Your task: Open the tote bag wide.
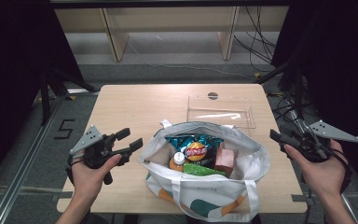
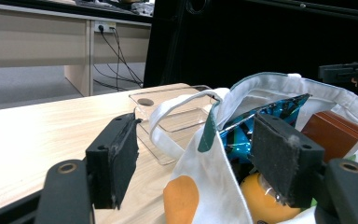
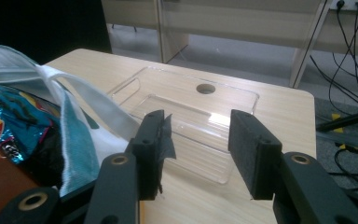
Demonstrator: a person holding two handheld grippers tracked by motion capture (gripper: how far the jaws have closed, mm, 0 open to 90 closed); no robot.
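The tote bag (image 1: 205,186) sits at the near edge of the table (image 1: 130,105), between my two hands, with a chip packet (image 1: 195,147), a brown box (image 1: 223,161) and an orange bottle (image 1: 177,162) inside. My left gripper (image 1: 129,142) hangs just beside the bag's left rim, jaws spread, nothing between them. My right gripper (image 1: 279,139) hovers off the bag's right side, apart from it, jaws also spread and empty. A clear tray (image 1: 221,112) lies just behind the bag.
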